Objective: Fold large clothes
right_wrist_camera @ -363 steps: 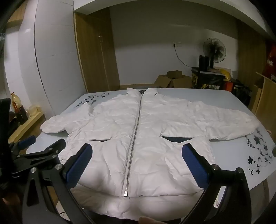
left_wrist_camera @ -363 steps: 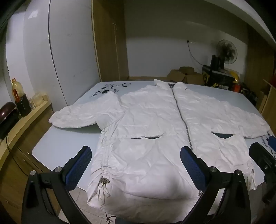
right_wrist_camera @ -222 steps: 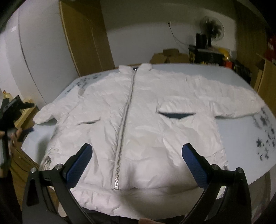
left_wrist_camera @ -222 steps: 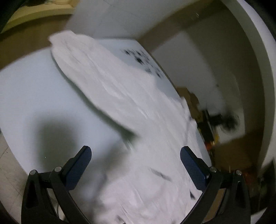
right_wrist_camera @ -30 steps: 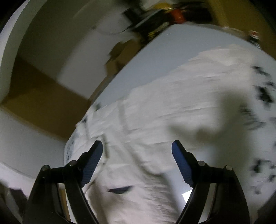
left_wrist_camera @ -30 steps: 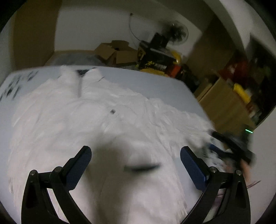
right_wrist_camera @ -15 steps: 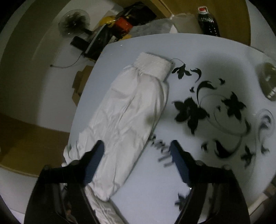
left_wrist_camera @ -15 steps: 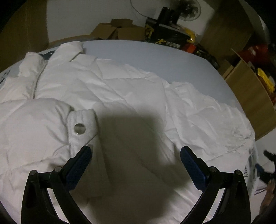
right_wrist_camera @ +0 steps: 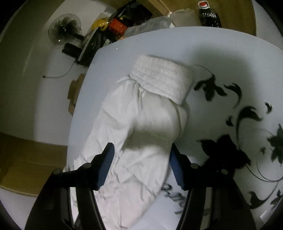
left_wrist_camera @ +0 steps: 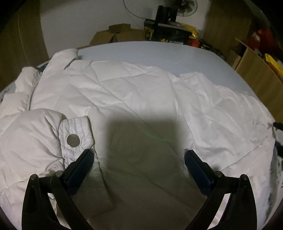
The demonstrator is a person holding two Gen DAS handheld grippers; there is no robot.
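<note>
A big white puffy jacket (left_wrist_camera: 134,99) lies spread out on a pale blue table (left_wrist_camera: 159,51). In the left wrist view, one sleeve (left_wrist_camera: 30,139) is folded in over the front of the jacket, and its cuff (left_wrist_camera: 76,136) with a round silver snap (left_wrist_camera: 73,140) lies on top, close to the zipper (left_wrist_camera: 31,100). The left gripper (left_wrist_camera: 138,155) hangs just above the jacket with its two blue fingers (left_wrist_camera: 80,165) wide apart, and it holds nothing. One finger is right next to the cuff. A dark shadow falls on the cloth between the fingers. In the right wrist view, the other sleeve (right_wrist_camera: 141,127) lies stretched out flat on the table, and its ribbed cuff (right_wrist_camera: 162,77) points to the far edge. The right gripper (right_wrist_camera: 141,159) is low over this sleeve, with one blue finger (right_wrist_camera: 106,164) on each side of it. The fingers are partly open and not pinched on the cloth. Black flower drawings (right_wrist_camera: 247,127) are printed on the table beside the sleeve. Past the table there is a fan (right_wrist_camera: 64,30), some cardboard boxes (left_wrist_camera: 118,34) and a dark bottle (right_wrist_camera: 208,14) with a red cap.
</note>
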